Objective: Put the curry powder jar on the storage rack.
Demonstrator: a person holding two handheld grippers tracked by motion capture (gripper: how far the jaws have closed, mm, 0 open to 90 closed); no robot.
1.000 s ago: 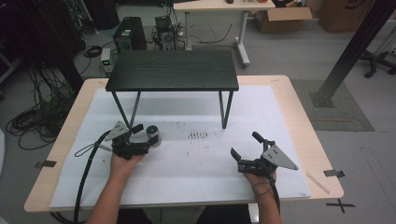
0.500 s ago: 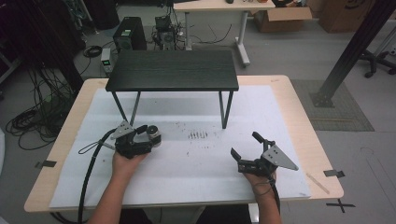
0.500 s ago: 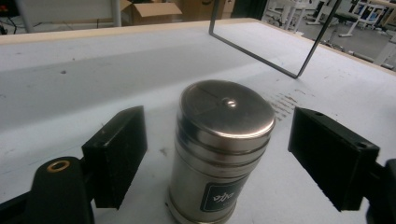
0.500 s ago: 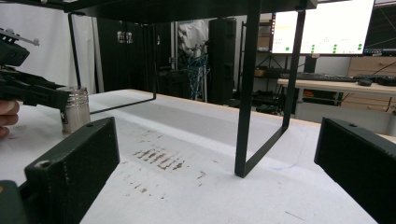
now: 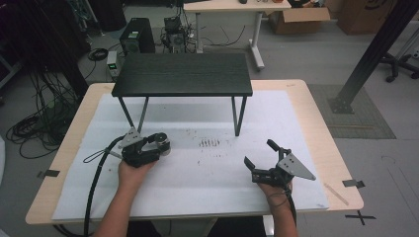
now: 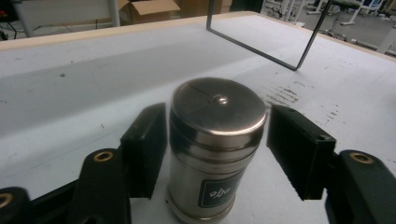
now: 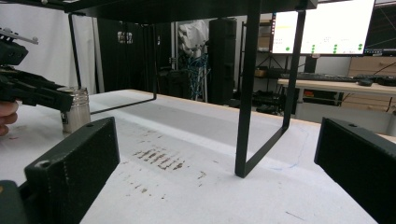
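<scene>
A small steel canister (image 5: 163,142) with a dark label stands upright on the white sheet, left of centre. My left gripper (image 5: 157,147) reaches around it from the left. In the left gripper view the canister (image 6: 215,149) sits between the two black pads (image 6: 144,148), with a thin gap on each side, so the gripper is open. My right gripper (image 5: 258,152) rests on the sheet at the front right, wide open with nothing in it. Its own view looks across the sheet to the canister (image 7: 76,110) and the left gripper (image 7: 32,88) far off on the left.
A low black shelf (image 5: 183,74) on thin metal legs (image 7: 245,93) stands at the back of the sheet. Dark smudges (image 5: 210,143) mark the sheet's middle. The left gripper's cable (image 5: 99,163) loops toward the front left edge. Open sheet lies between the grippers.
My left gripper has slid right along the sheet until its jaws straddle the canister. The canister and the right gripper have stayed put.
</scene>
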